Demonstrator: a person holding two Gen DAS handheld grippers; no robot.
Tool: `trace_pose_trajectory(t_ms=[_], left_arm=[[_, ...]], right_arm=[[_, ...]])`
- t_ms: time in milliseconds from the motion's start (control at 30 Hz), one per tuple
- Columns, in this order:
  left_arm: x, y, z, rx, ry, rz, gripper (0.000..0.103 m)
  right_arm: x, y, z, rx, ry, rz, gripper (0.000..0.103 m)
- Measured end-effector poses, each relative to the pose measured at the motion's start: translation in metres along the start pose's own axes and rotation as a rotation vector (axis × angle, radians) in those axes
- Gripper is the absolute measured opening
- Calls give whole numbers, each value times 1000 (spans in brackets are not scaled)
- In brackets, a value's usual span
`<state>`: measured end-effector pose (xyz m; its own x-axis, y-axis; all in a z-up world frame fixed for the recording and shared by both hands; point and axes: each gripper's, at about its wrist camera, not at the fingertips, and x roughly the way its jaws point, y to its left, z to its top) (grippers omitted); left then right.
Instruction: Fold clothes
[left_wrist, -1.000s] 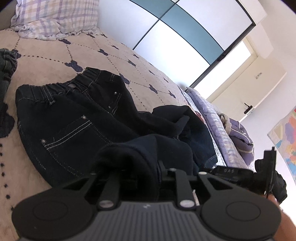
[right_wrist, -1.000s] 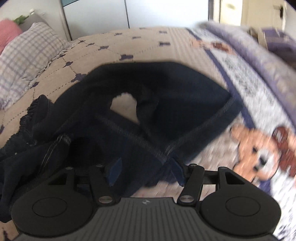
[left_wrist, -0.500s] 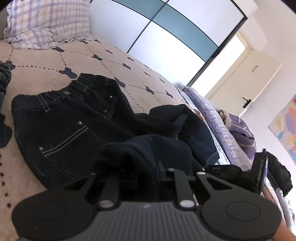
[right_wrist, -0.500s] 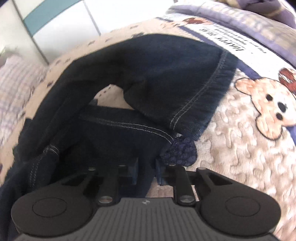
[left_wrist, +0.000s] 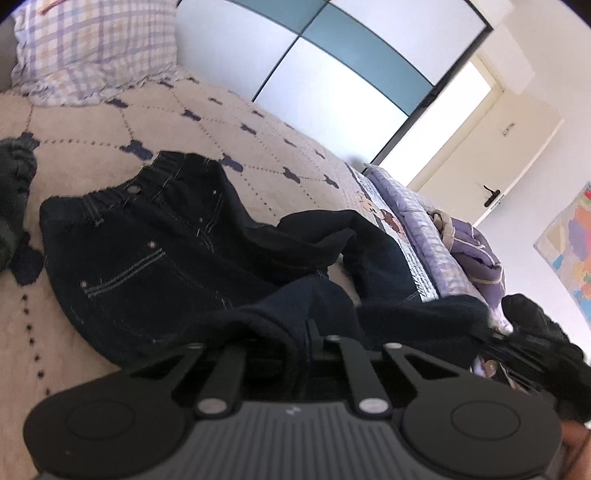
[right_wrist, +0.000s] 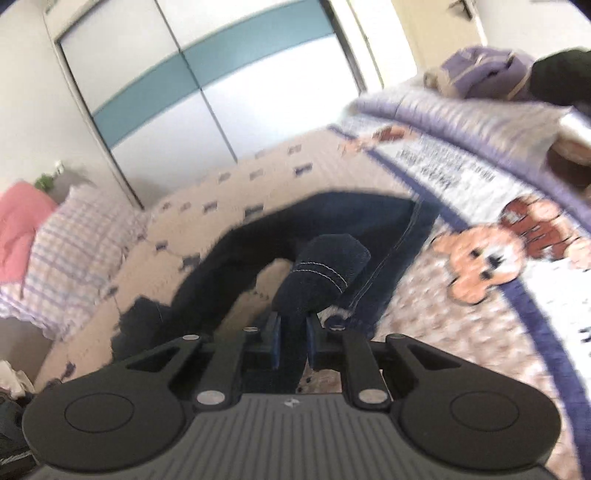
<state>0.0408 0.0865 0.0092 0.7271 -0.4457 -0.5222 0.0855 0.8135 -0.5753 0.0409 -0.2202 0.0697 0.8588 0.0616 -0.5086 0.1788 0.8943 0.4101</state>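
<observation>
On the quilted bedspread (left_wrist: 92, 147) lie dark jeans (left_wrist: 147, 258), waistband flat toward the checked pillow (left_wrist: 92, 44), legs rumpled toward the foot of the bed. At the leg end, the left gripper (left_wrist: 299, 332) is pinched closed on a bunched hem, and the right gripper (right_wrist: 291, 332) is likewise closed tight on the other hem, which pokes up between its blue pads (right_wrist: 272, 343). I'd judge the folding has barely begun: both leg ends are grasped and lifted, but no neat crease shows, and the legs are not yet carried up to the waistband.
</observation>
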Motion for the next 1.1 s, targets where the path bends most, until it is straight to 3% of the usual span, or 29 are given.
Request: trace_pose_trajectory(t_ms=[67, 267, 433, 567, 800, 1100], left_arm=[[-2, 0, -1, -25, 12, -2, 10], [-2, -4, -16, -50, 53, 23, 10], [3, -6, -31, -24, 87, 56, 10], [7, 1, -44, -15, 116, 76, 10], [14, 9, -61, -3, 167, 96, 11], [11, 7, -58, -36, 149, 109, 11]], right_arm=[[-25, -13, 6, 30, -46, -2, 10], [-99, -55, 20, 82, -138, -57, 9], [-139, -84, 14, 97, -143, -158, 9], [-153, -98, 2, 117, -110, -176, 9], [-137, -110, -7, 130, -42, -190, 9], [-41, -111, 19, 99, 48, -274, 9]])
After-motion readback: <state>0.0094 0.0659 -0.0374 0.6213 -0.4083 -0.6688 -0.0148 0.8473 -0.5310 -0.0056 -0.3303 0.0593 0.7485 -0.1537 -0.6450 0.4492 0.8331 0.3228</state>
